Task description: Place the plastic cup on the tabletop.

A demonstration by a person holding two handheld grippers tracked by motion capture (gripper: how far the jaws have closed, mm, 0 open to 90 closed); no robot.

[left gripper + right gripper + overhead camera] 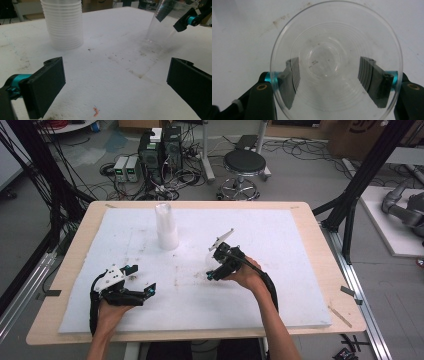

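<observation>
The right gripper (214, 270) has its fingers (372, 82) clasped on either side of a clear plastic cup (335, 60) — standing upright on the white foam sheet (280, 270) covering the counter (80, 245). The left gripper (142, 280) rests nearby, fingers (45, 85) spread wide, grasping nothing. A stack of cups (166, 226) stands well behind — upside down.

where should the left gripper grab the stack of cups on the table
Grip the stack of cups low on its side wall, jaws straddling it from the near side. It stands upside down, widest at the bottom, and the left gripper is open and facing it across bare foam.
</observation>
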